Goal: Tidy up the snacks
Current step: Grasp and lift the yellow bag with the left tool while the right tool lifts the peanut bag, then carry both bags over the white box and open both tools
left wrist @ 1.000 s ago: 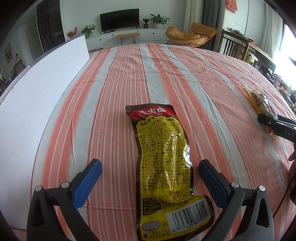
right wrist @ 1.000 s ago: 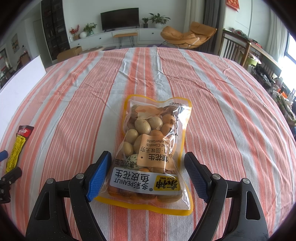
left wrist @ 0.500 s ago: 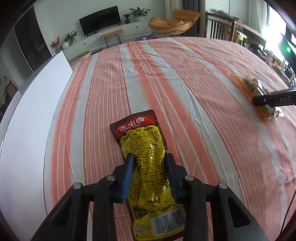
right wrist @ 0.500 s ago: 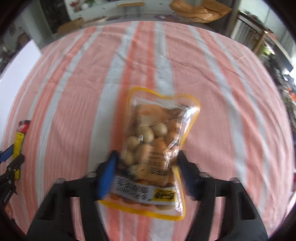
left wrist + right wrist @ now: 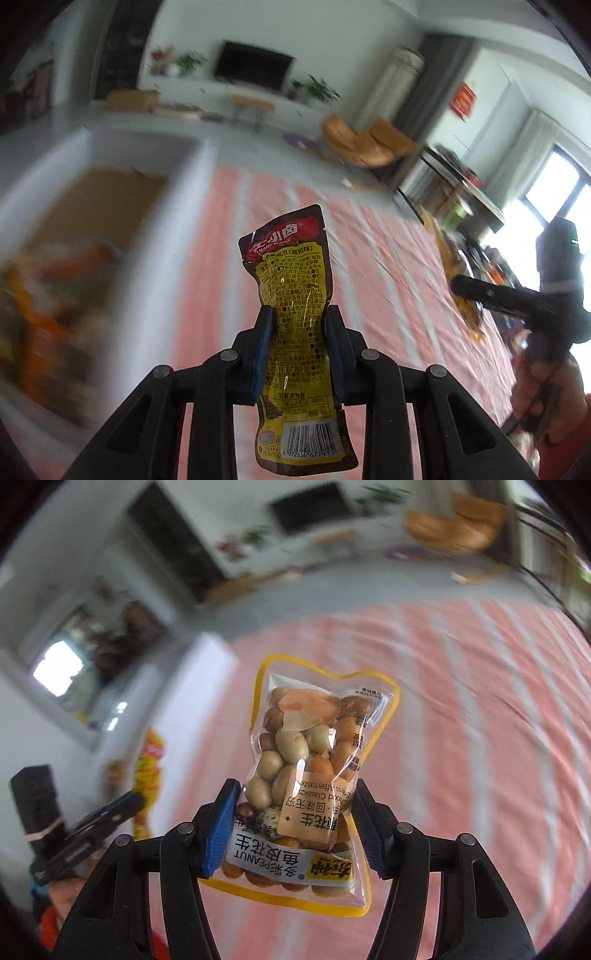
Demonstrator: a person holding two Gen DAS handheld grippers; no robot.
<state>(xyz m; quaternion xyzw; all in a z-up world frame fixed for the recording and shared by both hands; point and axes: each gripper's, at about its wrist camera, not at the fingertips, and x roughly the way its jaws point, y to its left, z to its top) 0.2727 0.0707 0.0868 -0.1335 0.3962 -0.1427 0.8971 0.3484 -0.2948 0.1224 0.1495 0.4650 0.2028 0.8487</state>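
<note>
the peanut pouch (image 5: 308, 775) reads "peanut" on its white band, upside down in the right wrist view, with chinese characters beside it, a yellow logo patch and an orange label where "classics" can be made out. it is clear with a yellow border, full of tan, cream and brown coated nuts. the right gripper (image 5: 293, 827) has its blue pads (image 5: 221, 830) clamped on the pouch's lower sides, holding it in the air above the striped cloth (image 5: 480, 738).

the yellow packet (image 5: 295, 332) carries a red top band with white characters, dense black print and a barcode starting 6 972636. the left gripper (image 5: 298, 354) pinches its middle, holding it upright just right of the white box (image 5: 177, 206), which holds blurred snacks.
</note>
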